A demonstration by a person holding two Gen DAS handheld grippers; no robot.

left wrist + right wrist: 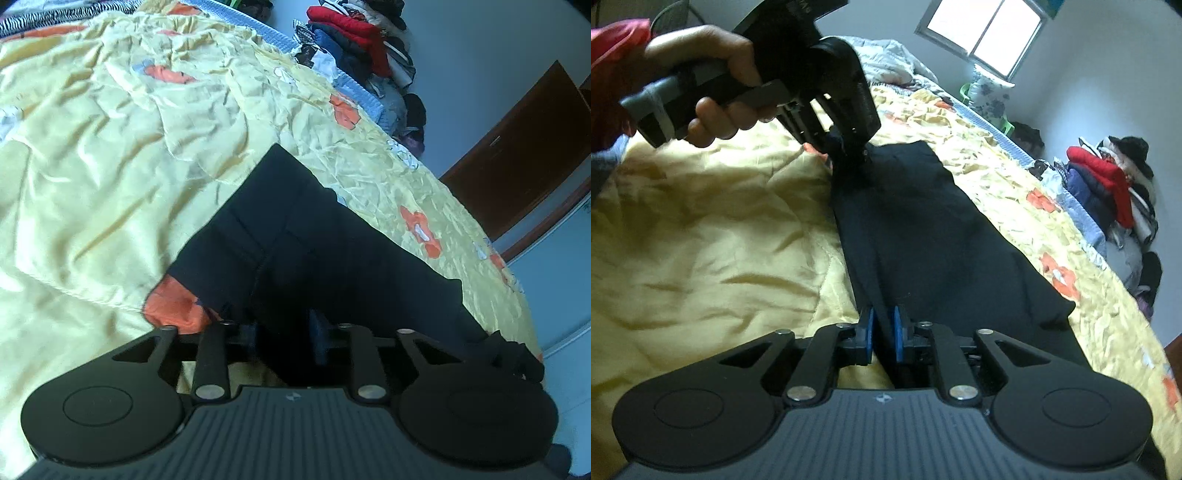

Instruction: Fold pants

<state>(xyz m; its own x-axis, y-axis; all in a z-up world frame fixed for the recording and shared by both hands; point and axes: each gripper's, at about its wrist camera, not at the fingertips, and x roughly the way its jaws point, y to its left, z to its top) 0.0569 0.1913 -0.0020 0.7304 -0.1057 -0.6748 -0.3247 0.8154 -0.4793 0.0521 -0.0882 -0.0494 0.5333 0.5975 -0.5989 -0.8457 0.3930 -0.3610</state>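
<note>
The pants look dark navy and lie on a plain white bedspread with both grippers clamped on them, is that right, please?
Not quite: the right wrist view shows the pants on a yellow, orange-flowered bedspread, not plain white. The right gripper and left gripper do clamp them.

Dark pants [295,240] hide the left gripper [284,332] fingertips; clothes pile [369,48] cut off above.

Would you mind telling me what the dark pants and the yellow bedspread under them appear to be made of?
The pants look like a matte, dark navy or black woven or knit fabric, limp and thin: they drape flat and show faint seams. The bedspread looks like a light quilted textile with a slight sheen, perhaps a satin-like synthetic, judging by its crinkled folds, stitch lines and soft highlights. The exact fibres cannot be told.
</note>
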